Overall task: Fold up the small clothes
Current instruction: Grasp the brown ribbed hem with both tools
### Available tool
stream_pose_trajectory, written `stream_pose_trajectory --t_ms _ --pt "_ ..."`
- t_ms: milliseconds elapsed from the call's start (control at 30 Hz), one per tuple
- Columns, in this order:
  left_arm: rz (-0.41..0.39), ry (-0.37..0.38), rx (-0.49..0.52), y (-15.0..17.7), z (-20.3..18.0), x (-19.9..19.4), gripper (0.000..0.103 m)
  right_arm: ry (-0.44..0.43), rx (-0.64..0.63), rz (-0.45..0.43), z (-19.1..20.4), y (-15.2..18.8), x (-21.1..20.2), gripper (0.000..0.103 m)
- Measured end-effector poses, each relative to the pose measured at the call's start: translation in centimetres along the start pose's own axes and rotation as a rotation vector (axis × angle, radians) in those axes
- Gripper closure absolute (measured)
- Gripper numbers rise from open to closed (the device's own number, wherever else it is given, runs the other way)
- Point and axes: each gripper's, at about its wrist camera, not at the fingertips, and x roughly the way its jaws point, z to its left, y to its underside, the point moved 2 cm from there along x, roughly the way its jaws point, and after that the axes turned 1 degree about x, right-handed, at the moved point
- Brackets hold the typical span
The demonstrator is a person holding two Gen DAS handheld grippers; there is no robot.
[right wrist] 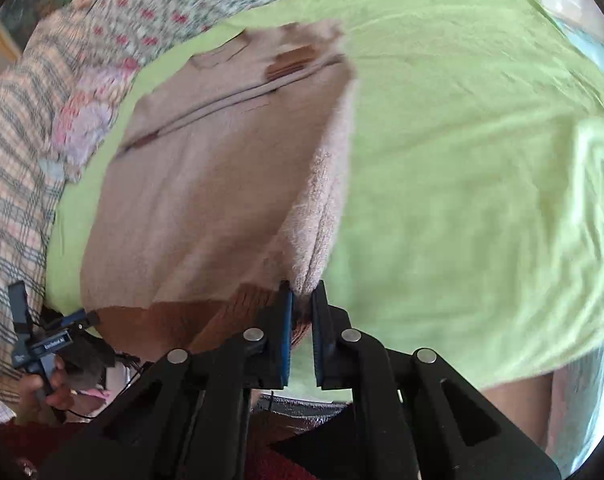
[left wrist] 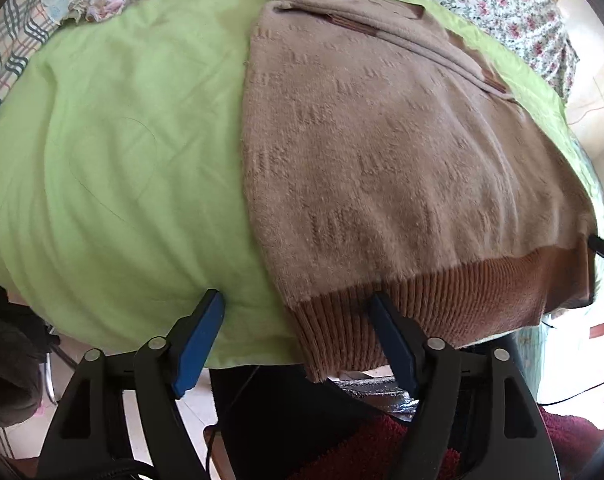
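Landmark: I place everything against the green sheet point(left wrist: 113, 168) spread on the bed

Sweater: the beige sweater point(left wrist: 382, 140) lies flat on the sheet, collar at the far side, brown ribbed hem point(left wrist: 422, 312) hanging over the sheet's near edge; through my left camera it covers the sheet's right half

Left gripper: my left gripper point(left wrist: 295, 304) is spread wide and grasps nothing; one blue pad sits over bare sheet just left of the hem's corner, the other rests against the ribbing; whether that pad presses the knit I cannot tell

Right gripper: my right gripper point(right wrist: 302, 300) is clenched on the sweater's side edge just above the hem; a ridge of knit rises from the pads, lifted off the sheet

Step in hand: I judge this the first lengthwise fold, one side pinched up while the opposite hem corner waits for a grasp

Next move: the left gripper needs to close on the hem corner; then the pinched side wants carrying across the body toward the far edge, kept level so the hem stays aligned

Hard to see: the right view is blurred, so collar detail is smeared; the sleeves are not separately visible; a dark tip pokes in at the hem's right end in the left view, likely my other tool
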Motion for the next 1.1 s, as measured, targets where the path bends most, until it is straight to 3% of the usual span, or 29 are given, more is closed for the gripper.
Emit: stream_pose_trajectory --t_ms 100,233,300,367,533,633,767,833,933,1033,1067,1100 --pt "-0.002 0.044 0.008 0.1 0.3 0.3 0.021 -0.137 0.085 0.007 -3.4 0.8 0.0 0.094" --pt "-0.029 0.081 0.024 0.4 0.6 0.5 0.017 -0.314 0.139 -0.035 -4.3 1.3 0.5 0.089" --pt "-0.041 0.110 0.010 0.6 0.9 0.2 0.017 -0.356 0.130 -0.041 -4.4 1.6 1.0 0.070" --pt "-0.047 0.135 -0.006 0.5 1.2 0.2 0.018 -0.394 0.110 -0.015 -4.4 1.8 1.8 0.068" --pt "-0.064 0.207 -0.031 0.5 1.5 -0.3 0.032 -0.528 0.084 0.005 -4.1 3.1 2.7 0.068" --pt "-0.067 0.303 -0.058 0.4 1.4 -0.4 0.046 -0.589 0.077 -0.004 -3.5 3.1 3.6 0.068" --pt "-0.059 0.382 -0.055 0.2 0.8 -0.3 0.073 -0.622 0.050 -0.008 -3.1 3.1 3.5 0.068" --pt "-0.063 0.419 -0.044 0.3 0.4 -0.3 0.073 -0.621 0.044 -0.009 -3.3 3.0 3.5 0.068" --pt "-0.008 0.431 -0.028 0.5 0.1 1.5 0.072 -0.598 0.037 0.010 -3.4 2.8 4.2 0.069" --pt "-0.021 0.452 -0.022 0.5 0.2 1.3 0.073 -0.569 0.009 0.012 -3.2 2.8 4.0 0.070" --pt "-0.029 0.447 -0.016 0.6 0.4 1.2 0.088 -0.554 -0.004 0.013 -3.2 2.8 3.9 0.076" --pt "-0.036 0.432 -0.005 0.6 0.5 1.0 0.096 -0.539 -0.014 0.020 -3.2 2.9 3.9 0.096"
